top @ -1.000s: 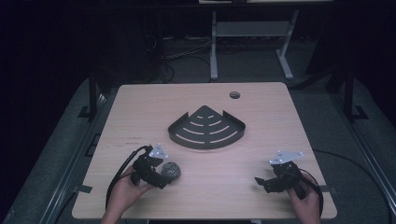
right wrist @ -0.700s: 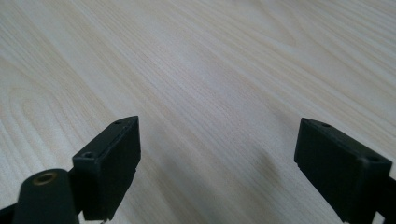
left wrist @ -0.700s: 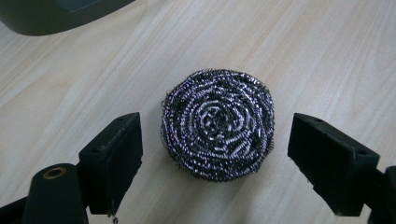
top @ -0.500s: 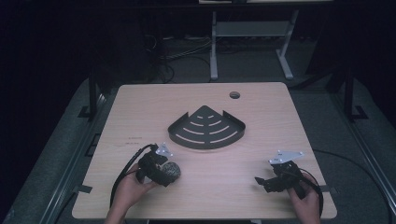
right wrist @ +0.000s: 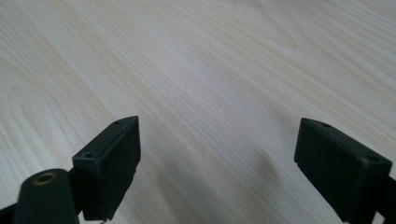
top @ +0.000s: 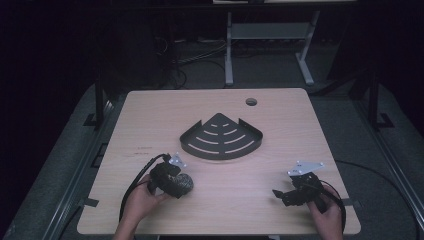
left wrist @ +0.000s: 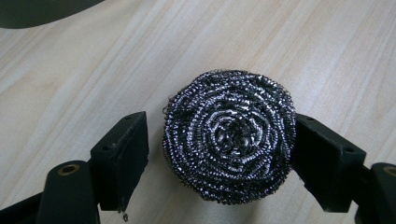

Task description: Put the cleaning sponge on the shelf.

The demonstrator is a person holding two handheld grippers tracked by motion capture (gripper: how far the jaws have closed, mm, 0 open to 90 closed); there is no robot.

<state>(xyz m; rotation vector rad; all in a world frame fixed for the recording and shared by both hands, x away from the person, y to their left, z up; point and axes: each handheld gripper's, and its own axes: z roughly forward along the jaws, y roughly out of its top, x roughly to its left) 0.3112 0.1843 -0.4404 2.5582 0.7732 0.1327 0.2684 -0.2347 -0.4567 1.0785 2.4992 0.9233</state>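
As seen in the high view, the left tool (top: 176, 182) meets a steel-wool scourer (top: 183, 183) on the desk (top: 150, 125), below-left of a black corner shelf (top: 221, 140); the right tool (top: 286, 196) hovers well apart. Left gripper view: the jaws, just closing, flank the scourer (left wrist: 229, 135), one touching, the other just short of it, no grasp yet. Right gripper view: the right tool (right wrist: 217, 161) stands released over bare wood.

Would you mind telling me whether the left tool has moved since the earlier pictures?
Yes: the left tool edged toward the black corner shelf, over the steel scourer, its jaws closing.
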